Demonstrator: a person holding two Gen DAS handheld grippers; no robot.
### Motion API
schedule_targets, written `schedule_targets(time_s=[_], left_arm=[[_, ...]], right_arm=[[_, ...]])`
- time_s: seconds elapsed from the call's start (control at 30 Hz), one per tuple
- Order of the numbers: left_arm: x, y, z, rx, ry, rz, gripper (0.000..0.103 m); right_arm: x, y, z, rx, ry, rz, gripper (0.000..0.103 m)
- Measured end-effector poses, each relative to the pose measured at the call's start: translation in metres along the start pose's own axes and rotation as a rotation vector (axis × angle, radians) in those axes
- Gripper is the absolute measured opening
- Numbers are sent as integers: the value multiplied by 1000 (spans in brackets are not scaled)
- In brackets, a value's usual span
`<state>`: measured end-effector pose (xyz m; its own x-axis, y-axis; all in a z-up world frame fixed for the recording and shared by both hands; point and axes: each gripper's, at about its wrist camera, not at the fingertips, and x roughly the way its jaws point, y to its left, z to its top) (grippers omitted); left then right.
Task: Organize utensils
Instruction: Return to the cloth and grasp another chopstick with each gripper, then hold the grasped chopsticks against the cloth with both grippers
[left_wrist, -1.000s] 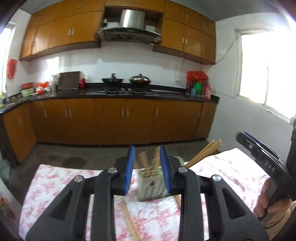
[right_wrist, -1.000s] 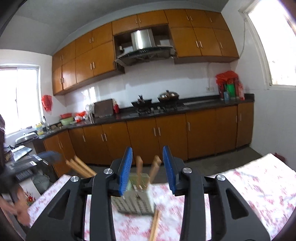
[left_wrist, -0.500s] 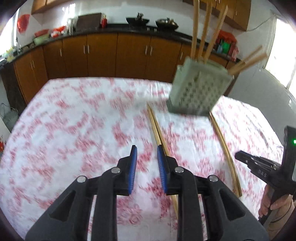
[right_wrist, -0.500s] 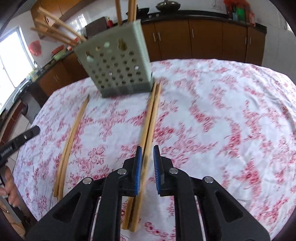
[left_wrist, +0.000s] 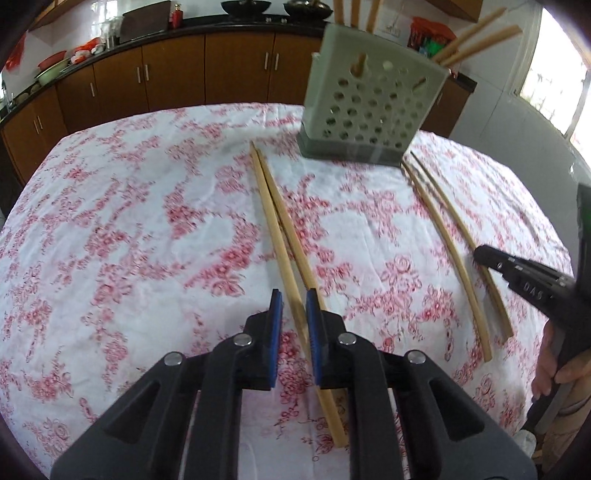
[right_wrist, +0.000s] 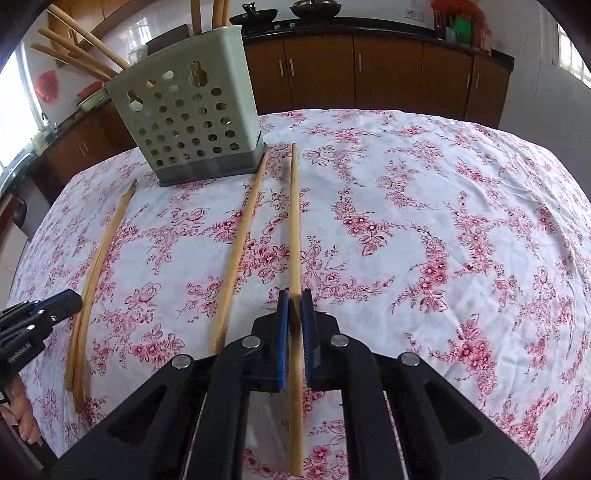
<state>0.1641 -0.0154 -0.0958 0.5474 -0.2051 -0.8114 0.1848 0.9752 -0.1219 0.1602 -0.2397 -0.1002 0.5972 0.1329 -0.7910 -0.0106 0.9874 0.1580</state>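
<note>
Right claw: our right claw (right_wrist: 294, 301) had its blue pads pinched tight on one chopstick (right_wrist: 294, 221), low centre of the right wrist view, gripping near the thick end so the shaft ran out ahead toward the holder.
Left claw: our left claw (left_wrist: 294, 301) was closing over a pair of chopsticks (left_wrist: 284, 236) at lower centre of the left wrist view; one stick lay in the narrow gap, and we could not see the pads pressing on it.
Loose sticks: a second chopstick (right_wrist: 238, 247) lay just left of the gripped one, flat on the floral-clothed bench (right_wrist: 443, 221).
Why so: we judged each claw took a stick by one end to stand it upright in the holder.
Holder: the perforated grey chopstick holder (right_wrist: 188, 125) stood at upper left of the right wrist view, already holding several upright and leaning chopsticks (right_wrist: 74, 48).
</note>
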Motion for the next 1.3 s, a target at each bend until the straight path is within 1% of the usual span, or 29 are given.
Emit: schedule_targets(time_s=[0.17,0.27,0.37,0.43,0.47,0.53,0.63,0.7,0.77,0.97,1.3], left_arm=[[5,-4,1,23,-9,43,12],[10,-2,6,27,-17,77,10],[14,15,14,2,-20,118,9],[14,36,20,-37,-23,154,9],[15,43,21,-49,-25,160,9],[14,60,24,-80,-33,159,10],[12,70,24,-96,-49,160,10],[12,69,22,-84,-68,168,10],[11,68,23,-83,-68,173,10],[10,71,23,-117,-74,132,10],[7,76,18,-127,-77,120,10]], right_arm=[[-2,-1,-4,0,4,21,9],[0,3,-4,-35,-9,8,8],[2,1,1,-41,-23,-30,8],[4,-8,4,-25,-37,-65,8],[4,-13,6,-12,-42,-73,8],[6,-21,9,5,-47,-90,8],[6,-25,11,7,-55,-98,8],[7,-25,10,0,-56,-104,9],[6,-26,10,0,-56,-105,9],[6,-26,10,3,-56,-101,9],[7,-26,10,7,-56,-98,9]])
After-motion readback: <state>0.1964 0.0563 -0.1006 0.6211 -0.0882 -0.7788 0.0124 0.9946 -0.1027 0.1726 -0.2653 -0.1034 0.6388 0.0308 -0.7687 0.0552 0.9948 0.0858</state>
